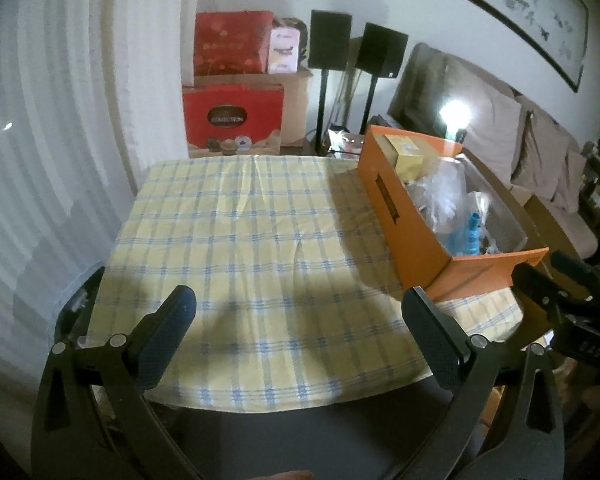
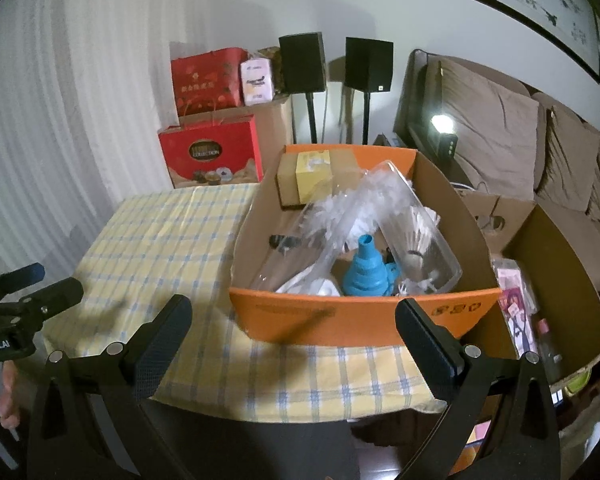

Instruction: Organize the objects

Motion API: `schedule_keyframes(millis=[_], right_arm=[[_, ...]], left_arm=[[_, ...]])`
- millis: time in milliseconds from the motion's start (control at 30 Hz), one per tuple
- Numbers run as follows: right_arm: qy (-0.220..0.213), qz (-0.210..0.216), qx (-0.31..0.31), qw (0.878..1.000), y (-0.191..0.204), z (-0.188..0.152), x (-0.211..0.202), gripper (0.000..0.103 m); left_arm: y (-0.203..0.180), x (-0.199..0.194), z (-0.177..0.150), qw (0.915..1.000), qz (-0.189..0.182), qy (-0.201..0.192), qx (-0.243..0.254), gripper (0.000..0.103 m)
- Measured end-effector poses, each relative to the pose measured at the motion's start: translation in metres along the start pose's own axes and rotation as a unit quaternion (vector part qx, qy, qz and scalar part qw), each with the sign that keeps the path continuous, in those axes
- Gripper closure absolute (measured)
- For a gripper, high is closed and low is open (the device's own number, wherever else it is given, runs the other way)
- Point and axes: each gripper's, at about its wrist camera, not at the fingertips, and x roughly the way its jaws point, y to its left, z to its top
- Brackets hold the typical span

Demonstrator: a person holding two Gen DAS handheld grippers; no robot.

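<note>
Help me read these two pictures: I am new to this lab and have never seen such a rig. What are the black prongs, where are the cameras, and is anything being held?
There is no robot arm. A person holds a hand gripper in each hand, and each gripper carries a wide-angle camera that looks forward along its two jaws. The black prongs low in each picture are those jaws.

One picture comes from the left gripper, the other from the right gripper. Both stand wide open and hold nothing.

Ahead is a table with a checked cloth. On its right side stands an open orange box. Inside lie a blue ribbed funnel-like item, clear plastic packaging and a yellow carton. A larger brown cardboard box sits beyond the table's right edge.
</note>
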Motion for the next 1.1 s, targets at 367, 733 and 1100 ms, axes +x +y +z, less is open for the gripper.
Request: schedule_keyframes(millis=[367,733,1100], right_arm=[[-0.009,-0.006,0.000,1.000,0.005,-0.008,-0.008,0.001],[-0.014,-0.008,0.006,1.000,0.006,-0.010,-0.013,0.001],[-0.014,-0.007,0.006,1.000,0.005,-0.010,-0.013,0.001]], left_arm=[[0.003,-0.011,-0.005,0.9999,0.005,-0.008,-0.003,0.000],[0.005,-0.014,-0.006,1.0000,0.006,-0.005,-0.003,0.000],[0.005,-0.015,-0.008,1.0000,-0.001,-0.003,-0.009,0.000]])
